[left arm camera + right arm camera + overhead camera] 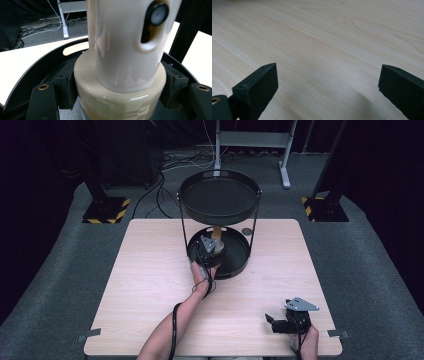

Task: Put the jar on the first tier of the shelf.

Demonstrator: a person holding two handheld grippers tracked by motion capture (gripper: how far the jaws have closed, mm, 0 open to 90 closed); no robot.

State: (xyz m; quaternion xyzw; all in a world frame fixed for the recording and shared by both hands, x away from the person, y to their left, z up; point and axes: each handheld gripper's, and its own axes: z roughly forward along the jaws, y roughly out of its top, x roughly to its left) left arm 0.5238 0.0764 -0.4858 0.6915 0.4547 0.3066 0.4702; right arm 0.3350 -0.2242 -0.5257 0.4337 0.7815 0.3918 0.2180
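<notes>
Right now the left gripper (pixel 212 251) has its jaws clamped round the glossy cream ceramic bottle (pixel 120 75), standing upright inside the lower tray of the black two-tier metal stand (pixel 240 265). Whether it is being set down or lifted out, I cannot tell. Well away from that stand, near the pale wooden table (pixel 150 285) edge, the right gripper (pixel 272 322) idles, jaws wide, nothing between them.

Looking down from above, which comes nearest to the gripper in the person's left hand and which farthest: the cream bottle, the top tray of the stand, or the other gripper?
1. The cream bottle, between the left gripper's jaws on the lower tray.
2. The top tray, just above and behind.
3. The right gripper, at the table's near right edge.
</notes>
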